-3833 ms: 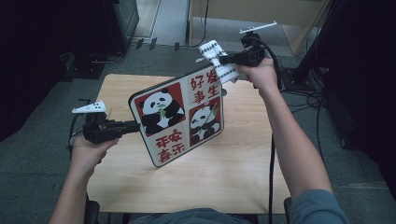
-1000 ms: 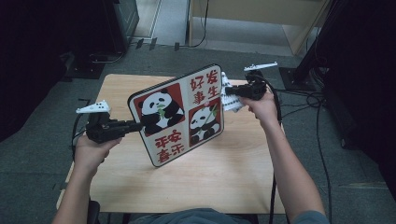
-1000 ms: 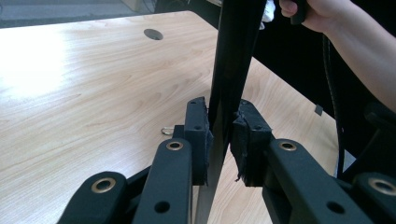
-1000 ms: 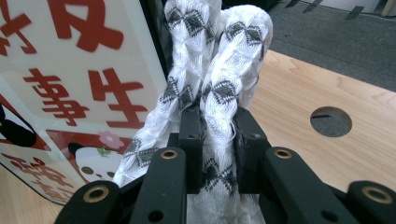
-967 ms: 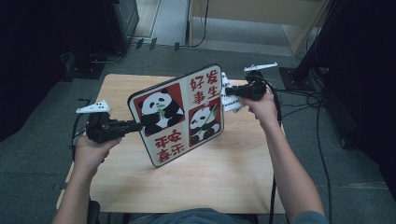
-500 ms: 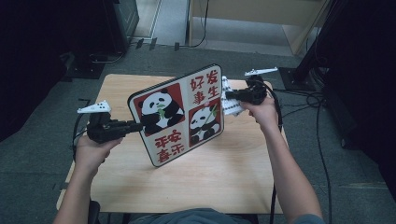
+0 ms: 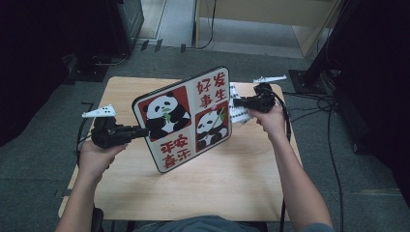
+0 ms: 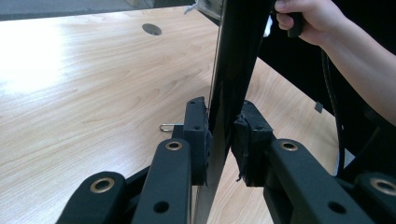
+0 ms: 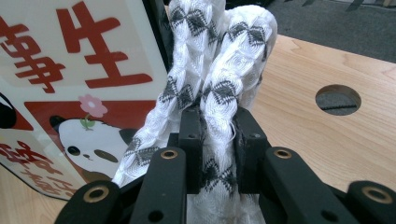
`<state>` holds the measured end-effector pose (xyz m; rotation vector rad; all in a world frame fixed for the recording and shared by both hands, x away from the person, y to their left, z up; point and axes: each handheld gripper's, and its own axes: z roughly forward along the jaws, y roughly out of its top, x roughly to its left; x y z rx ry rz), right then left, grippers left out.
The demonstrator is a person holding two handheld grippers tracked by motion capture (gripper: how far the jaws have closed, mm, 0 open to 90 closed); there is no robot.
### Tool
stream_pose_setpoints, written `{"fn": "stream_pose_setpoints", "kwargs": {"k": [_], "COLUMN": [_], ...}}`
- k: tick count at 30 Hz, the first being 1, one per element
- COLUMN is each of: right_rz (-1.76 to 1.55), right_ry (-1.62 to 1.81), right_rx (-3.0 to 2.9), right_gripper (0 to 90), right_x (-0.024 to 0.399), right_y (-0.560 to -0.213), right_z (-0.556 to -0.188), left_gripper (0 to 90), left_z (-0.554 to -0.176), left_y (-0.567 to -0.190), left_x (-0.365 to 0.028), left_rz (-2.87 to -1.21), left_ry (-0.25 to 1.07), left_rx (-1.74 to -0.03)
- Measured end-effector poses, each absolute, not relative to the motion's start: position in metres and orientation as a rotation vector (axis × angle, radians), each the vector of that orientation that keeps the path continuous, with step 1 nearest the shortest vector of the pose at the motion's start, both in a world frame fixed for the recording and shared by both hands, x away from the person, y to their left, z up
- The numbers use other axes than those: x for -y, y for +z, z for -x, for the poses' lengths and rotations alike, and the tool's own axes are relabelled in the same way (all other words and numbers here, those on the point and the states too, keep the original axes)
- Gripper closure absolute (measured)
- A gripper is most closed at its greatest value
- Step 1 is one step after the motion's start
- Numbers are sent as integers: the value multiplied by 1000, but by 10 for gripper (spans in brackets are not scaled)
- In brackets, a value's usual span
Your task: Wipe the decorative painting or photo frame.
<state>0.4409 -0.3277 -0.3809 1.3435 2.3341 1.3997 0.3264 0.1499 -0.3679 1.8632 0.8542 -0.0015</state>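
A square board (image 7: 186, 118) printed with pandas and red characters stands tilted above the wooden table (image 7: 232, 183). My left gripper (image 7: 142, 130) is shut on its left edge; in the left gripper view the pads (image 8: 196, 135) pinch the thin board (image 8: 233, 56) edge-on. My right gripper (image 7: 237, 102) is shut on a white cloth (image 7: 238, 113) with a grey pattern, held against the board's right edge. In the right gripper view the cloth (image 9: 219, 56) bunches up between my jaws (image 9: 218, 144), beside the board's printed face (image 9: 84, 70).
The table has a round cable hole (image 9: 337, 99) near its far edge. A small metal clip (image 8: 168, 127) lies on the wood below the board. Cables (image 7: 333, 104) trail over the grey floor to the right. A dark cabinet (image 7: 123, 19) stands beyond the table.
The right gripper and cloth have come down from the board's upper right corner to the middle of its right edge. The left gripper and board have stayed put.
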Motion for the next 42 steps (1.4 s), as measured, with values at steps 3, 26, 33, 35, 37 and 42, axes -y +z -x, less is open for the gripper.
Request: {"fn": "stream_pose_setpoints", "kwargs": {"k": [3,26,33,35,37,42], "right_rz": [-1346,-1373,-1385,-1363,-1360,-1371], "right_ry": [1403,1347,1329,1327,1317,1300], "right_rx": [-2337,-2387,-2398,-2394,-2403,-2397], "right_gripper": [774,771,770,770,770,770], "right_x": [328,333,334,334,334,334], "right_y": [-384,-409,-418,-422,-425,-431], "right_z": [-441,-434,-432,-431,-431,-428], "left_gripper": [768,766,767,768,769,770], "left_z": [-327,-328,-328,-328,-328,-328], "left_y": [-368,-370,-370,-369,-369,-369], "left_x": [-150,-148,-147,-147,-147,-147], "left_rz": [-1866,-1883,-1884,-1884,-1885,-1886], "left_ry": [-4,-5,-16,-15,-17,-19], "left_rx": [-854,-852,-855,-856,-854,-853]}}
